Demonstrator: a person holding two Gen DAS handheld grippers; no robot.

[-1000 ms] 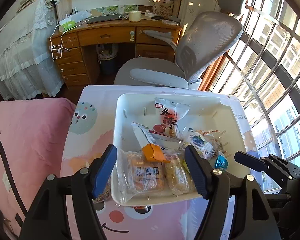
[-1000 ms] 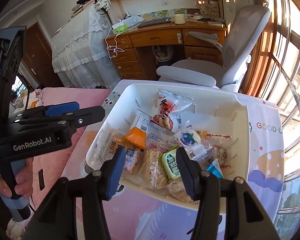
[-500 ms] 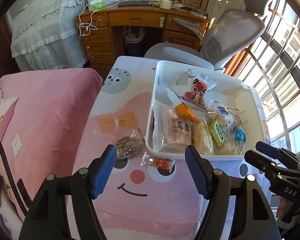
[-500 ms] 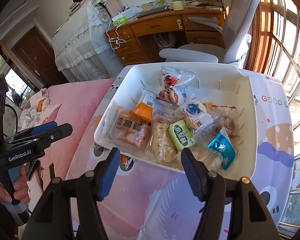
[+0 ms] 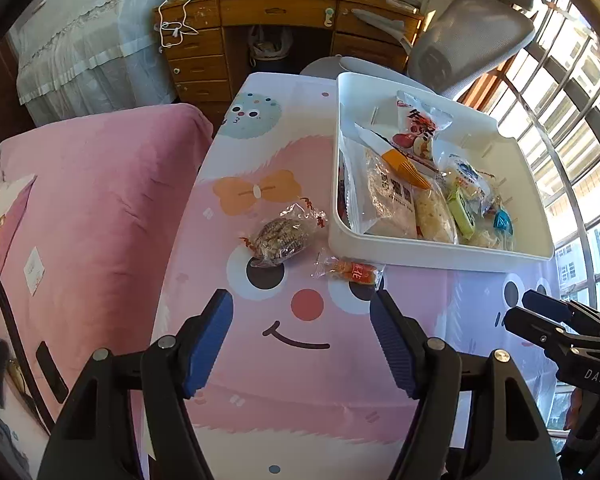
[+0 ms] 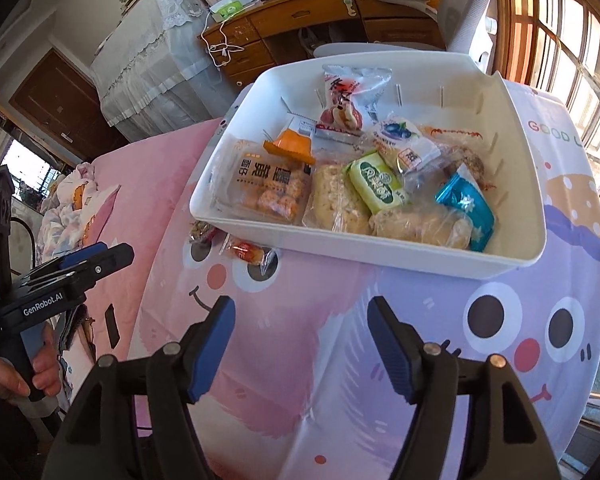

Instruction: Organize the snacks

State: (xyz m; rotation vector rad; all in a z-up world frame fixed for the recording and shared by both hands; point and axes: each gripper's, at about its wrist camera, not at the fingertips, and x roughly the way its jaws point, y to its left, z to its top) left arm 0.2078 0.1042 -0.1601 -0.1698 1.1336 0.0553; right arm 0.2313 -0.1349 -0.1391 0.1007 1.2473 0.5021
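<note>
A white bin (image 5: pixel 432 254) (image 6: pixel 512 92) on the cartoon tablecloth holds several wrapped snacks. Two snacks lie loose on the cloth by its near left corner: a clear-wrapped brown seed cake (image 5: pixel 280 234) (image 6: pixel 202 232) and a small orange-red packet (image 5: pixel 350 271) (image 6: pixel 246 250). My left gripper (image 5: pixel 302 338) hangs open above the cloth, short of both loose snacks, with nothing between its blue pads. Over the cloth in front of the bin, my right gripper (image 6: pixel 300 344) has empty jaws that are opening. Its tips also show at the right edge of the left wrist view.
A pink-covered bed (image 5: pixel 88 200) borders the table on the left. A grey office chair (image 5: pixel 460 48) and a wooden desk (image 5: pixel 284 12) stand beyond the table. Barred windows (image 5: pixel 580 120) run along the right. A hand (image 6: pixel 24 376) holds the left gripper's handle.
Both grippers have pulled back from over the bin toward the near side of the table, bringing the two loose snacks into view. The right gripper's jaws have spread wider.
</note>
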